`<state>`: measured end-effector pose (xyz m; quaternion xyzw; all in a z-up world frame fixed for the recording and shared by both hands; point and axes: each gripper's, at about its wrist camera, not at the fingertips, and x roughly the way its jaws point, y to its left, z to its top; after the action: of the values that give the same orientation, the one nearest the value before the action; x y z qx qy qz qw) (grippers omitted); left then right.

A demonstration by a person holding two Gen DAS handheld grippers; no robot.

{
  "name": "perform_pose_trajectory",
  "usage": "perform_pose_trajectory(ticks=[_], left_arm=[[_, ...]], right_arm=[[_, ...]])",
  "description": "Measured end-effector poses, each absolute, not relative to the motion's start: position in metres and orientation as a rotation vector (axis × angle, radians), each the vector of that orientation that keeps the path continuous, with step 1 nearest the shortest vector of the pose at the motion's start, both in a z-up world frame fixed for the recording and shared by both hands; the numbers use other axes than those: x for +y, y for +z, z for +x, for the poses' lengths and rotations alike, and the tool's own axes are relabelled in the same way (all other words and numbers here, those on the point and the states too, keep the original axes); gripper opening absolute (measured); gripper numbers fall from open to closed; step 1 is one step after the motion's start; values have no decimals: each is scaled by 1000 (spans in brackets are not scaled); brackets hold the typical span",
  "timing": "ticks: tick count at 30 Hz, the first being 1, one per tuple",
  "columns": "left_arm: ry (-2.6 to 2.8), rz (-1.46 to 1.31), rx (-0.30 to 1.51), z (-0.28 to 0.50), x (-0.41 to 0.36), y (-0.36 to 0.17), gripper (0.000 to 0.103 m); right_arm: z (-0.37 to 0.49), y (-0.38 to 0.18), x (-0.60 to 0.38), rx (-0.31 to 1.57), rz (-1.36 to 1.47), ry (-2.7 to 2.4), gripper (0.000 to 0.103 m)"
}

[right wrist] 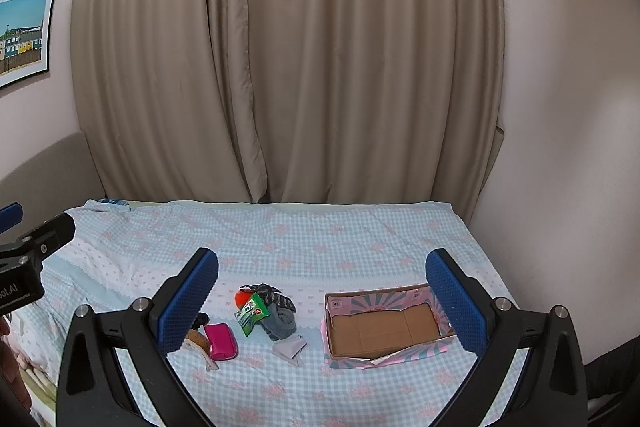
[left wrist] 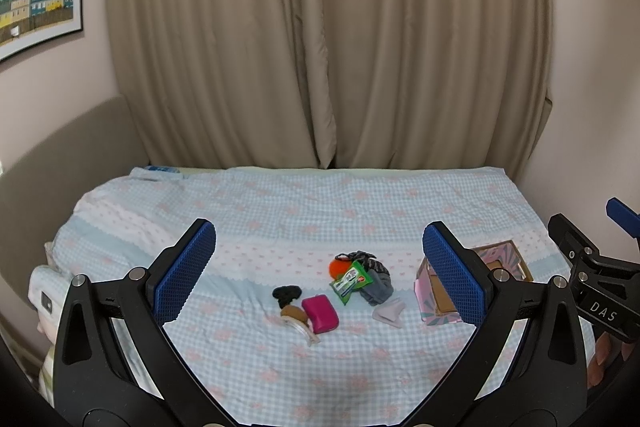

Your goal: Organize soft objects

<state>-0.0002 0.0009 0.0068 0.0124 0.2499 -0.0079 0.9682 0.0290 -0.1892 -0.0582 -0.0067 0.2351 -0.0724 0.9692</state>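
Bedspread (right wrist: 360,235) in blue check, a heap of soft stuff and a bare cardboard box (right wrist: 384,327), nothing picked up yet.

Working outward from the box: right gripper (right wrist: 322,303) hangs above its near end, jaws spread wide, nothing between the blue pads, touching nothing. Left gripper (left wrist: 320,267) is equally wide and empty, hovering over the heap. Just left of the box lies a pale folded cloth (right wrist: 289,346), then grey socks (right wrist: 280,323) with a green packet (right wrist: 252,313) leaning on them and an orange ball (right wrist: 242,298) tucked behind; further left, a pink pouch (right wrist: 221,341), a brown fuzzy thing (right wrist: 198,339) and a black scrunchie (left wrist: 286,294). I'd start with the cloth since it's closest, come straight down and pinch a fold, not the bedspread under it. Beige curtains (right wrist: 320,67) close off the back.
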Motion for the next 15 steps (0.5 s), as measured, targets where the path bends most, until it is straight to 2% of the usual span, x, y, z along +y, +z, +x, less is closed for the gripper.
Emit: perform_pose_trajectory(ticks=[15], left_arm=[[-16, 24, 512, 2, 2, 4, 103]], right_arm=[[25, -60, -189, 471, -10, -148, 103]])
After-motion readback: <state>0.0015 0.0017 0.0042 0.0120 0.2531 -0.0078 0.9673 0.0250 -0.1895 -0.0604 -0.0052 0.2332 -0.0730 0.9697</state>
